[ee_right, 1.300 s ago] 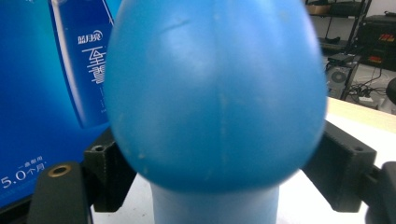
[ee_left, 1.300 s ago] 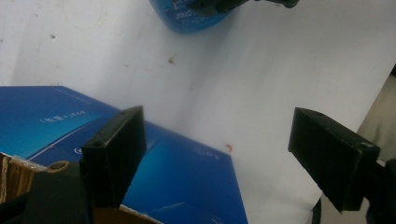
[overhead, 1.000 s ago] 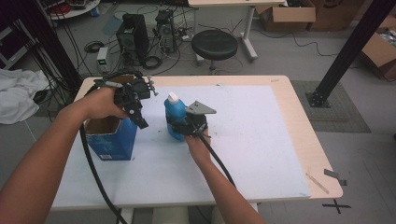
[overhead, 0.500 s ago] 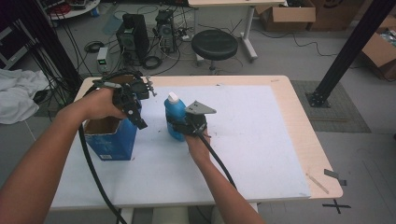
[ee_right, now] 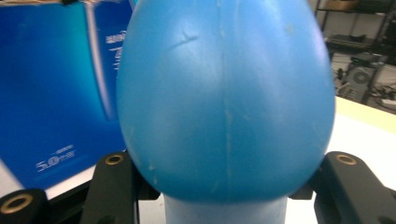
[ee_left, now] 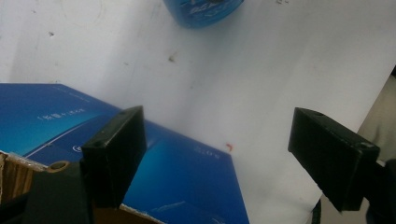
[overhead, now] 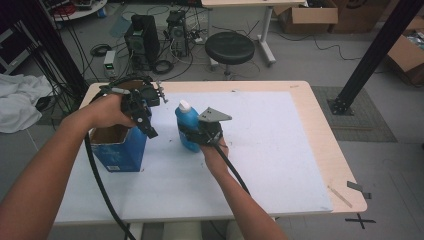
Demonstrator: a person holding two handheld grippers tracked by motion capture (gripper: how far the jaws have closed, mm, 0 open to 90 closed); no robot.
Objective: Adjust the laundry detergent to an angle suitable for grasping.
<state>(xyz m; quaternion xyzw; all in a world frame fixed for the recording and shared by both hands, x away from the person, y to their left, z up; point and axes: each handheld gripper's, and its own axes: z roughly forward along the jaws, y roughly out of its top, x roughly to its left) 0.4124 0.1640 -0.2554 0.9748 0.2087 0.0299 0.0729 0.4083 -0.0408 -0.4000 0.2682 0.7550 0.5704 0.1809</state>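
Even, soft indoor light, faint shadows (close bottle (ee_right: pixel 224 102) blurred, slight glare).

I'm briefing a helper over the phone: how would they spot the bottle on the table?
On the white mat, look left of centre, just right of the open blue box. The blue bottle stands upright there, clamped by the right hand-held gripper. Its rounded body and white cap set it apart.

A wood-edged table (overhead: pixel 320 130) under a white sheet (overhead: pixel 270 150) carries a blue bottle (overhead: pixel 186 131) beside an open blue box (overhead: pixel 120 147).
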